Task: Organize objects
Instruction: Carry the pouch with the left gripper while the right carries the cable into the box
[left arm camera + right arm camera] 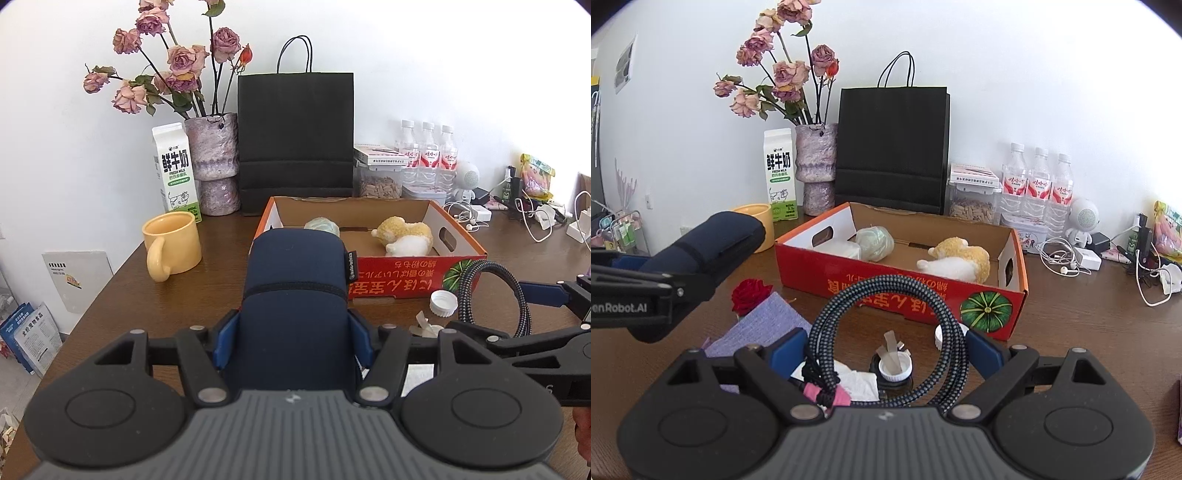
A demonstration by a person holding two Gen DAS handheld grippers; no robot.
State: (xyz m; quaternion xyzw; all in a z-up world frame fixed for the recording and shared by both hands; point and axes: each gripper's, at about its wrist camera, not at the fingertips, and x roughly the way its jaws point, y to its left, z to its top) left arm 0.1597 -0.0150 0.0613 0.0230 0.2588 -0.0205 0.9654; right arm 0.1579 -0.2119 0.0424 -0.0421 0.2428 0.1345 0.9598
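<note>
My left gripper [293, 332] is shut on a navy blue soft pouch [295, 266], its blue pads pressing both sides. The pouch sticks out forward above the table, pointing at the red cardboard box [406, 275]. My right gripper [886, 350] is shut on a coil of black-and-grey braided cable [886, 284], which stands up between the pads, lifted off the table. The left wrist view shows that coil [469, 277] at the right, just in front of the box. Inside the box [812, 266] lie a yellow-and-white plush toy [960, 258], a pale green bundle [875, 242] and a white pack [842, 249].
A yellow mug [173, 240], milk carton [177, 173], vase of dried roses [216, 162], black paper bag [295, 136] and water bottles [428, 158] stand along the back. A red rose [750, 295], purple cloth [761, 328], tissue and white caps [894, 367] lie near me. Earphones and chargers [1082, 258] clutter the right.
</note>
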